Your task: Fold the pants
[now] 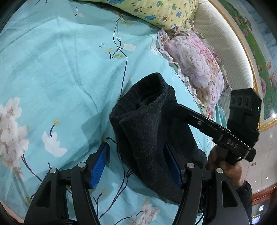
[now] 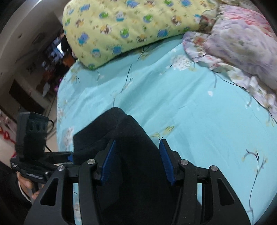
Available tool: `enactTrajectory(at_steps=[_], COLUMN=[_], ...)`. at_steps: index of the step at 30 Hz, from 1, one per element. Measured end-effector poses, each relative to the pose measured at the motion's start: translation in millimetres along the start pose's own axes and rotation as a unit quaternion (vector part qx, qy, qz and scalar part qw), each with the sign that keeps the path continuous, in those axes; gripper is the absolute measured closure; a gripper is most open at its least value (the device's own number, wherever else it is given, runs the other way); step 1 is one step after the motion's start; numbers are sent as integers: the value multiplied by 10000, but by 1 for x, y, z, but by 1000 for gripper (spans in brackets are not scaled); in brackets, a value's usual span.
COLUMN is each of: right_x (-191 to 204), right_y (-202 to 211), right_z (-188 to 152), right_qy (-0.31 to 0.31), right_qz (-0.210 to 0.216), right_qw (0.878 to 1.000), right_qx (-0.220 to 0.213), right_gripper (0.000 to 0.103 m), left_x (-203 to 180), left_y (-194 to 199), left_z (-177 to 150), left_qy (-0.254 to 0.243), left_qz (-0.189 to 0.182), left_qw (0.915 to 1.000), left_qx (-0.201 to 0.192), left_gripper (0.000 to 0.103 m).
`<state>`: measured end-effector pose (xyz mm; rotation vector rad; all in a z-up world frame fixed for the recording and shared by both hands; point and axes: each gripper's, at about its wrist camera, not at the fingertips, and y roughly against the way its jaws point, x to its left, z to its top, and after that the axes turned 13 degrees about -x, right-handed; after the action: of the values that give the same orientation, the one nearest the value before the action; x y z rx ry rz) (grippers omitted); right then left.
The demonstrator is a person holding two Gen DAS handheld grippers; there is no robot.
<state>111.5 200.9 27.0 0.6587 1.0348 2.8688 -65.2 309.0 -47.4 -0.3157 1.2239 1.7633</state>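
I hold two grippers over one bed. My left gripper has its two blue pads spread wide, and the dark pants lie between them on the sheet, not pinched. The pants are folded into a thick bundle with one open end sticking up. My right gripper also has its pads spread wide, with the pants under and between them, and nothing squeezed. In the left view I see my other gripper beside the pants; it has white letters on its side, but they are upside down and I cannot read them well. In the right view the left tool has a small white label too blurry to read. There are two pillows at the head of the bed: one yellow pillow with little cartoon animals, and one pink pillow with big flowers. The sheet is light blue with white flowers.
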Motion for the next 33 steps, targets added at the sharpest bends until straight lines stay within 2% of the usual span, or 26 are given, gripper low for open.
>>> enactTrajectory(at_steps=[5,8,9,10,12,16,22,33], right_x=[-3,-3,-2,-2,0,3,11,13], right_y=[-20,-28,-29,-30,-29,-17,22,116], right_z=[3,5,5,5,5,4,5,-1], right_qy=[66,105,109,122,141,160,77,-232], right_qz=[79,174,206,231,290,331,350,317], right_qw=[9998,9994,9993,9993,9991,9992,9988,9915], right_qx=[196,270,284,282,270,132,-321,-1240], right_gripper=[50,50,53,57,70,78,79,80], left_x=[0,-3,-4,-5,-4,-7,-39,-115], left_y=[-2,-5,-6,-7,-10,-8,13,47], left_z=[1,2,2,3,4,6,7,-5], left_qy=[10,-118,-174,-237,-315,-364,-730,-1291], left_qz=[41,109,155,210,211,66,-104,-779], left_qw=[10000,9998,9997,9994,9992,9992,9966,9872], left_qx=[-39,-99,-124,-145,-119,-136,-362,-524], left_gripper=[38,42,48,59,69,80,82,83])
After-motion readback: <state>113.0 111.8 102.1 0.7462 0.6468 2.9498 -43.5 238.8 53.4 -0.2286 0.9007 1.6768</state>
